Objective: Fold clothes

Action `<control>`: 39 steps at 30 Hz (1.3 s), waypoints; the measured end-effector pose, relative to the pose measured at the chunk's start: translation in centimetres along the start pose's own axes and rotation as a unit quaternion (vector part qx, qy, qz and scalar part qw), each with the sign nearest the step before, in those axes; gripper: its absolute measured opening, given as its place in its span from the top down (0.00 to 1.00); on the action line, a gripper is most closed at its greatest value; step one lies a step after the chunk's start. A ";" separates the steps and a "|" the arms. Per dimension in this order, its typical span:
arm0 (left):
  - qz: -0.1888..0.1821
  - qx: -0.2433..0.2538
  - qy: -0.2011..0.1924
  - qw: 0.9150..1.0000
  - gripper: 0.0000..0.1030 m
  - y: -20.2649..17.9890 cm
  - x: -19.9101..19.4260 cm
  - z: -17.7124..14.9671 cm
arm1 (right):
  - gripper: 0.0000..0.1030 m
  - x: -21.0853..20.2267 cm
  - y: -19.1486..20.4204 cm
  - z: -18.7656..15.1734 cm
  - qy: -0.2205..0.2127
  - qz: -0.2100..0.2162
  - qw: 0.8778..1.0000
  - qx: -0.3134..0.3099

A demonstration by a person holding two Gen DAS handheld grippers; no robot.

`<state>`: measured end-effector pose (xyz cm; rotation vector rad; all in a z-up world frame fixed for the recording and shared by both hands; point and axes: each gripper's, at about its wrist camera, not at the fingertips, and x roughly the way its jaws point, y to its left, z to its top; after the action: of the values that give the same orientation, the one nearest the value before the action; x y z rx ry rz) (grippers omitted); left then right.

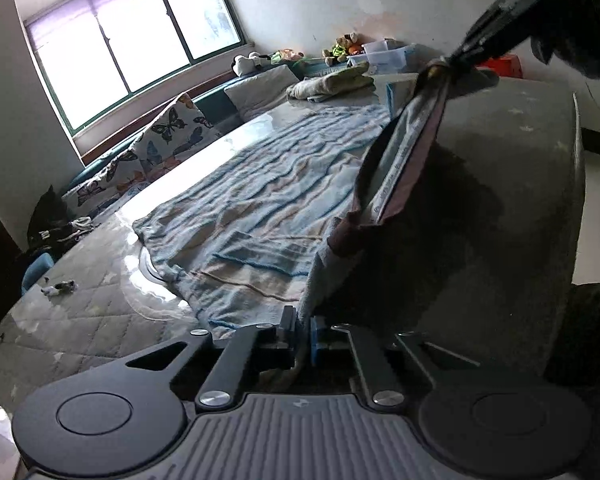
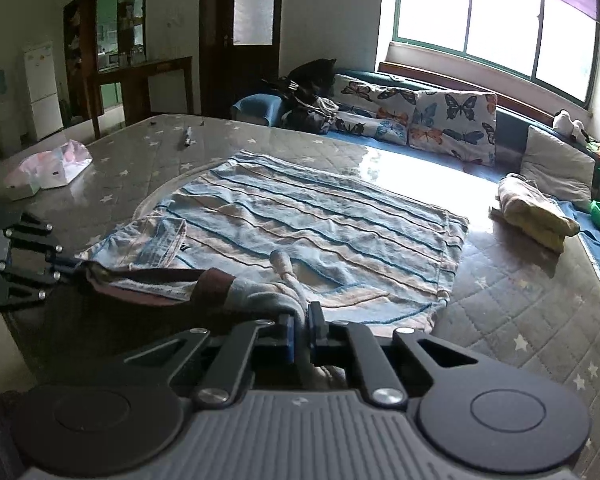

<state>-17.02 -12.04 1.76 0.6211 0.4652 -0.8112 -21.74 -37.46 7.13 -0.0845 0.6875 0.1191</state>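
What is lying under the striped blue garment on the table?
The striped garment lies flat on the quilted table cover with stars, which shows all around it. Whether anything else lies under it cannot be seen, because the cloth covers that area.

On the mattress (image 2: 520, 300): 1 striped blue towel (image 2: 320, 232) spread at the middle, 1 dark garment (image 2: 148, 292) at the near edge, 1 folded stack of clothes (image 2: 536, 216) near the window-side edge, 1 marker pen (image 2: 188, 136) and 1 plastic bag (image 2: 56, 164) toward the far corner. 2 grippers (image 2: 300, 328) hold the garment. Beside the mattress, 3 butterfly cushions (image 2: 452, 124) and 1 grey pillow (image 2: 560, 168).
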 end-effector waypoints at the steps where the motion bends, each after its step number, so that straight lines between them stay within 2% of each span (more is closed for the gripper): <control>1: -0.002 0.002 0.000 1.000 0.94 0.1 -0.6 0.0 | 0.95 -0.4 0.2 -0.1 0.000 0.004 1.000 -0.002; 9: -0.013 0.041 -0.006 0.999 0.94 0.3 -6.8 0.4 | 0.95 -4.4 2.4 -1.8 0.023 0.053 0.998 -0.024; 15: 0.030 0.044 -0.034 0.998 0.94 2.4 -5.5 2.8 | 0.95 -3.7 1.7 0.1 0.005 0.039 0.998 -0.043; 19: 0.056 0.037 -0.048 0.997 0.94 4.6 -3.4 4.9 | 0.95 -2.3 0.0 2.6 0.001 0.032 0.998 -0.050; 24: 0.062 0.032 -0.053 0.996 0.93 7.6 -0.2 7.1 | 0.95 0.8 -2.6 5.9 0.008 0.030 0.998 -0.057; 31: 0.052 0.028 -0.023 0.998 0.93 11.8 6.2 10.0 | 0.95 7.1 -6.2 9.8 0.033 0.028 0.998 -0.056; 35: 0.046 0.040 0.003 0.998 0.93 13.8 10.5 10.9 | 0.95 10.9 -8.5 10.8 0.051 0.029 0.998 -0.038; 39: 0.028 0.030 0.032 0.999 0.93 15.8 14.9 11.4 | 0.95 14.6 -10.3 11.1 0.067 0.028 0.997 -0.017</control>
<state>6.06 -19.06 6.34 0.7145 0.4815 -0.7555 -2.17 -45.20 6.76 -0.1063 0.8222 0.1808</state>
